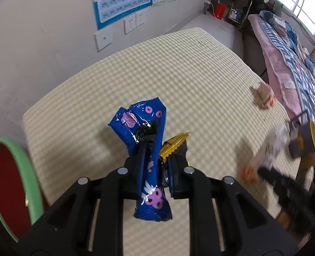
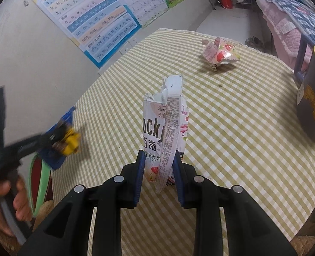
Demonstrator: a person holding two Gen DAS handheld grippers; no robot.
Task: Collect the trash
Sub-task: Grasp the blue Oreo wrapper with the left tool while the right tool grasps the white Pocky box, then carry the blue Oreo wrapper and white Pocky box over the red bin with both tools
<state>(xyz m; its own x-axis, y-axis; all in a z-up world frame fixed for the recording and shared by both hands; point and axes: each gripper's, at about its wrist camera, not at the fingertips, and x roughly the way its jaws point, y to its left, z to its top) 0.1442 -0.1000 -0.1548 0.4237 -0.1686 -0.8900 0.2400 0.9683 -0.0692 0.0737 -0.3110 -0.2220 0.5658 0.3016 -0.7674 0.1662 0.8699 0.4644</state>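
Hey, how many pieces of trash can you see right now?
4: a blue wrapper and a gold wrapper in the left gripper, a white packet in the right gripper, a crumpled packet on the table.

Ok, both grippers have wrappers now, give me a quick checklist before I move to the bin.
1. Left gripper shut on the blue wrapper: ok, pinched between the pads.
2. Gold wrapper also gripped: cannot tell, it sits by one finger, not clearly between the pads.
3. Right gripper shut on the white wrapper: ok, it stands upright in the pads.
4. Table cleared of trash: not ok, a crumpled pink wrapper lies near the far edge.
5. Mug out of the way: ok, it stands upright, apart from both grippers.
6. Bin within view: ok, its green rim shows beside the table.
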